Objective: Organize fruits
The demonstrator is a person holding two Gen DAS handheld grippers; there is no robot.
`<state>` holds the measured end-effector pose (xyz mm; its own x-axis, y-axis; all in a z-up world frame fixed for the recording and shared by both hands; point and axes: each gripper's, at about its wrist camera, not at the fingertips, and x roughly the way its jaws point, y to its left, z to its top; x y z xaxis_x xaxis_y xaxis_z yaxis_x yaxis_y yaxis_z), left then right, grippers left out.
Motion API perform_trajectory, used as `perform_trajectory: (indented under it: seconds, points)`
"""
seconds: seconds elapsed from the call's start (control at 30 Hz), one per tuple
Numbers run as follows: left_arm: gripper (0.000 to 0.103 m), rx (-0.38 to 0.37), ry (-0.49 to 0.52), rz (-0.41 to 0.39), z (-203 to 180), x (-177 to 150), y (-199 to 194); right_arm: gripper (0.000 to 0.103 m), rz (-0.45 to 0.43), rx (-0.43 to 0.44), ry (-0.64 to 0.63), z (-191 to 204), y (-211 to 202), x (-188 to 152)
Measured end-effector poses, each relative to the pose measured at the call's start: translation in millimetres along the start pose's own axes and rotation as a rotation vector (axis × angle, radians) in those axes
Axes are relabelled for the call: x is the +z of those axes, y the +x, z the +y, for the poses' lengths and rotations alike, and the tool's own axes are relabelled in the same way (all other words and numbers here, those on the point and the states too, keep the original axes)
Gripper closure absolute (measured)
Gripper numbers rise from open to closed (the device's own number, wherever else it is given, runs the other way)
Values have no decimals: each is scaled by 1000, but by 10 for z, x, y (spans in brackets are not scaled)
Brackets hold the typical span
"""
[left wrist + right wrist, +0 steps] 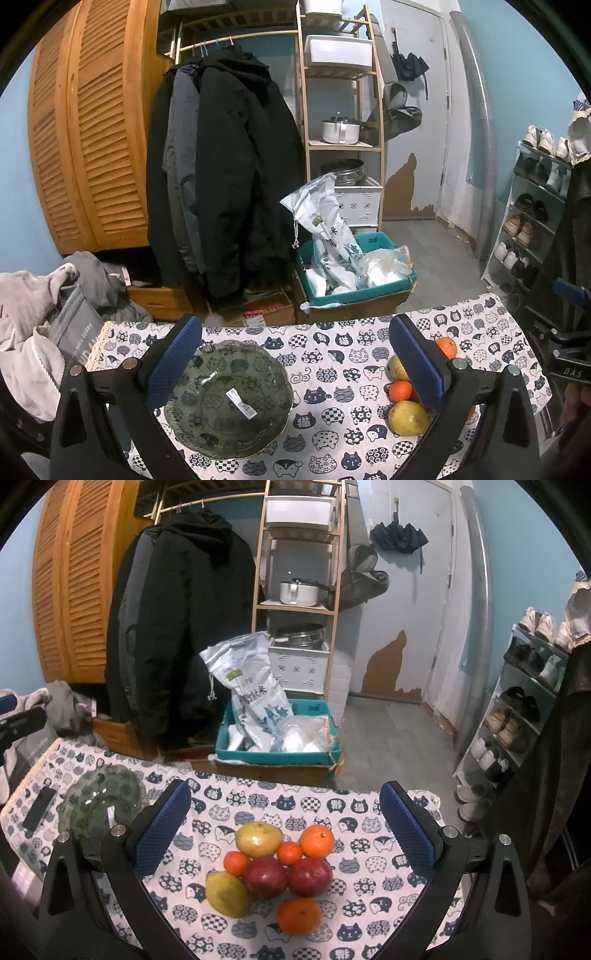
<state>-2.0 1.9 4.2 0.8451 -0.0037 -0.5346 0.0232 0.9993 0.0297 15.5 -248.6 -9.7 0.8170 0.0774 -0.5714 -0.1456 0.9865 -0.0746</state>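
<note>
Fruit pile [271, 871] on worktop [369, 849], dead ahead of right gripper [285, 834], jaws spread, empty. Glass bowl [227, 398] left of pile, below left gripper [295, 363], also spread, empty. Right gripper nearer fruit.

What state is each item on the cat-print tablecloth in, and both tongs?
Green glass scalloped bowl: upright, empty of fruit, sticker inside.
Pile of seven fruits: clustered on the cloth, none in the bowl.
Black phone: flat beside the bowl.
Left tongs: open, empty.
Right tongs: open, empty.
</note>
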Motion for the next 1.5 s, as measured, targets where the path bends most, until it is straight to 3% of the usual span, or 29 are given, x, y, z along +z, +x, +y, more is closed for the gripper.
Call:
perform_trajectory:
  seconds: [1.5]
  points:
    - [1, -15, -21, 4, -44, -60, 3, 3, 4, 3, -1, 26, 8, -8]
